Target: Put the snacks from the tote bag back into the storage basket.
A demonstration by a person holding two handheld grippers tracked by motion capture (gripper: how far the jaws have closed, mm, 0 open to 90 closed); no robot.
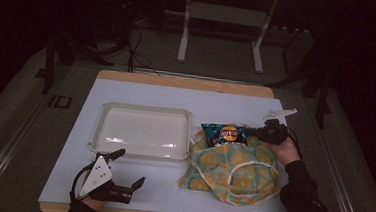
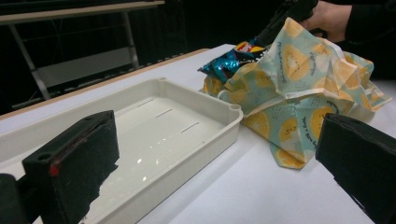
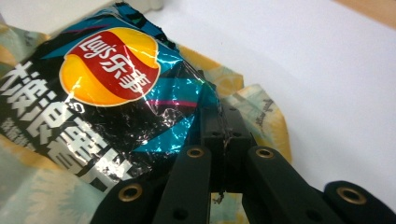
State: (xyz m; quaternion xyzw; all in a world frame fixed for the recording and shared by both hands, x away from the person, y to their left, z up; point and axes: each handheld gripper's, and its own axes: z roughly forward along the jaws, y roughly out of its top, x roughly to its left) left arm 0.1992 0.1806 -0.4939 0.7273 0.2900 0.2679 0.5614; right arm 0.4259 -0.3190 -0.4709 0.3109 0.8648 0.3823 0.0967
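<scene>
Crisp bag [image 3: 112,98] atop patterned cloth [image 1: 231,171], its corner seemingly pinched in right claw [image 3: 223,135] (jaws together).

The chip bag [image 1: 225,133] hides its lower part behind the patterned cloth bag [image 1: 234,172]. In the right gripper view, the chip bag's left side is cut off, and the small white print is unreadable.

Left tool [image 1: 130,168] agape, right tool [image 1: 252,133] clamped

Black gripper [image 1: 252,133], brass screws, dark sleeve [image 1: 304,194]
</scene>
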